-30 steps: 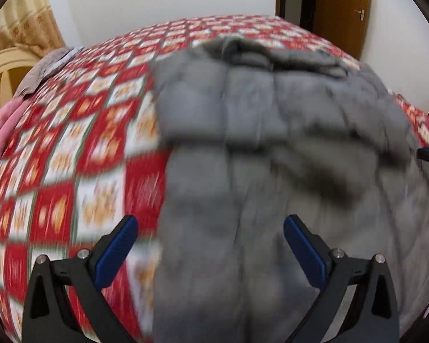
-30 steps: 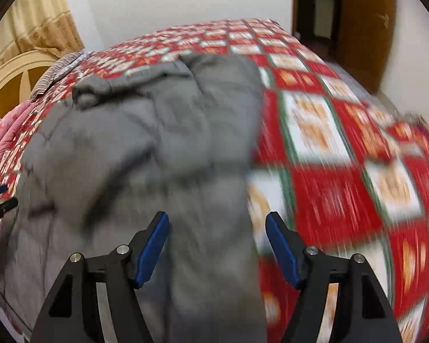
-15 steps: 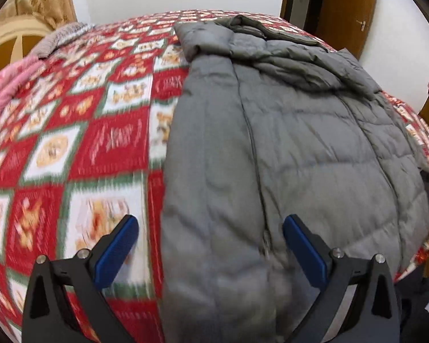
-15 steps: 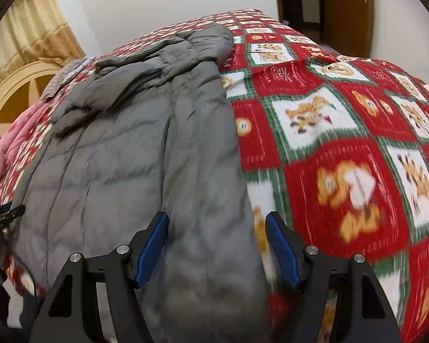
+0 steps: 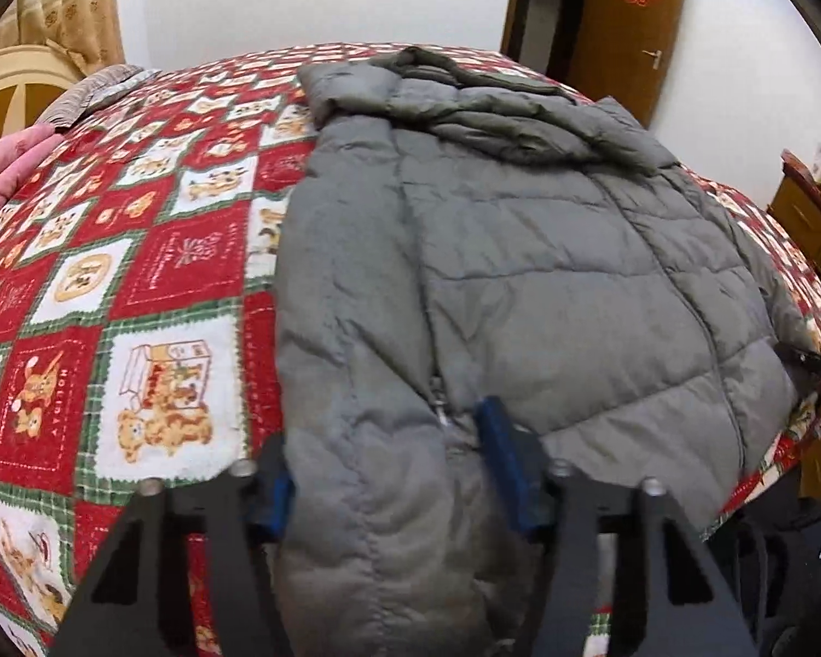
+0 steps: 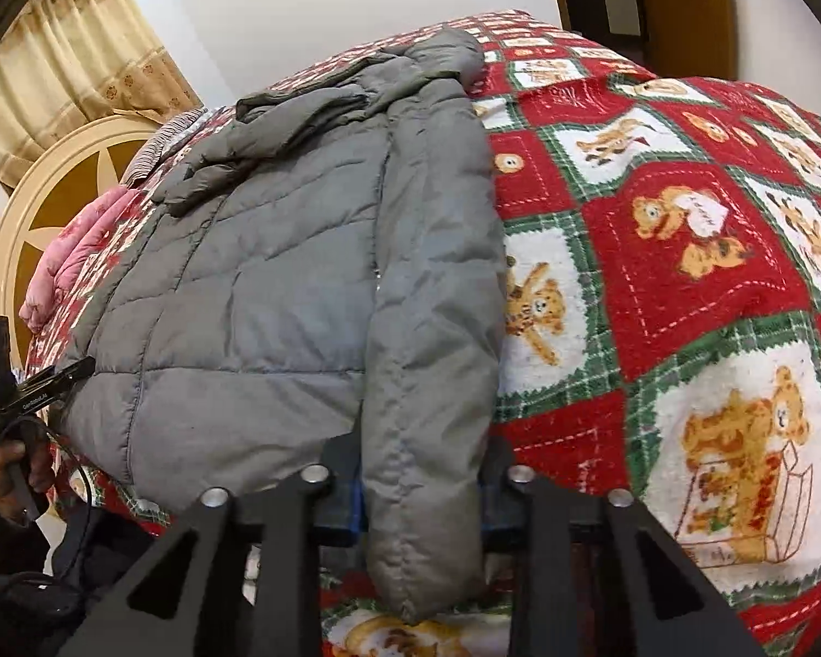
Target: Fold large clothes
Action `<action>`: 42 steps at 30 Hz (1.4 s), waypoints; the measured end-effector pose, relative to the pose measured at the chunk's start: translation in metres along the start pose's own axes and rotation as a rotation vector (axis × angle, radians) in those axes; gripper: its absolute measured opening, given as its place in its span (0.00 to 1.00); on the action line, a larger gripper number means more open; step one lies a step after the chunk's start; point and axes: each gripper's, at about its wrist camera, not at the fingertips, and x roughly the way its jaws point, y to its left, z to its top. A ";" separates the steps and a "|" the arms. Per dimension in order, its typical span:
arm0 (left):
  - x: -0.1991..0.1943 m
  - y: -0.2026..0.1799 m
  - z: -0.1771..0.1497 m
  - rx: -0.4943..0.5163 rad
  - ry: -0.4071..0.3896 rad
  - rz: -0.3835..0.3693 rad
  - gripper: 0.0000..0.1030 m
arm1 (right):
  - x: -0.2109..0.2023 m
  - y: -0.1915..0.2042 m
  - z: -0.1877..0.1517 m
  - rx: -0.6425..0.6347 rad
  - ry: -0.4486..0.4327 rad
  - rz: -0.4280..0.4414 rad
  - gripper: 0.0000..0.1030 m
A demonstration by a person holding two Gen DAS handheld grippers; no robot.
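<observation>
A large grey padded jacket point(image 5: 520, 252) lies spread on the bed, collar at the far end; it also shows in the right wrist view point(image 6: 279, 284). My left gripper point(image 5: 388, 471) is shut on the jacket's left sleeve near the cuff, at the bed's near edge. My right gripper point(image 6: 421, 498) is shut on the jacket's right sleeve point(image 6: 432, 328) near its cuff, which hangs over the bed's edge. The blue pads are mostly hidden by fabric. The left gripper also shows at the left of the right wrist view point(image 6: 16, 388).
The bed is covered with a red, white and green bear-print quilt point(image 5: 153, 295), also seen in the right wrist view point(image 6: 684, 284). A pink blanket point(image 6: 76, 252) and a cream round headboard point(image 6: 44, 202) lie at the far left. A brown door point(image 5: 635, 27) stands behind.
Both grippers have moved in toward the near edge and closed from wide open onto the sleeves. The jacket has stayed flat on the bed.
</observation>
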 end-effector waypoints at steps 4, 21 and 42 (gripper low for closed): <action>-0.007 0.003 0.001 -0.023 -0.009 -0.072 0.18 | -0.006 0.009 0.000 -0.018 -0.029 0.015 0.12; -0.145 0.010 0.046 -0.020 -0.333 -0.210 0.11 | -0.135 0.031 0.047 -0.065 -0.371 0.183 0.08; -0.110 0.026 0.111 -0.024 -0.313 -0.235 0.11 | -0.137 0.010 0.124 0.113 -0.440 0.272 0.08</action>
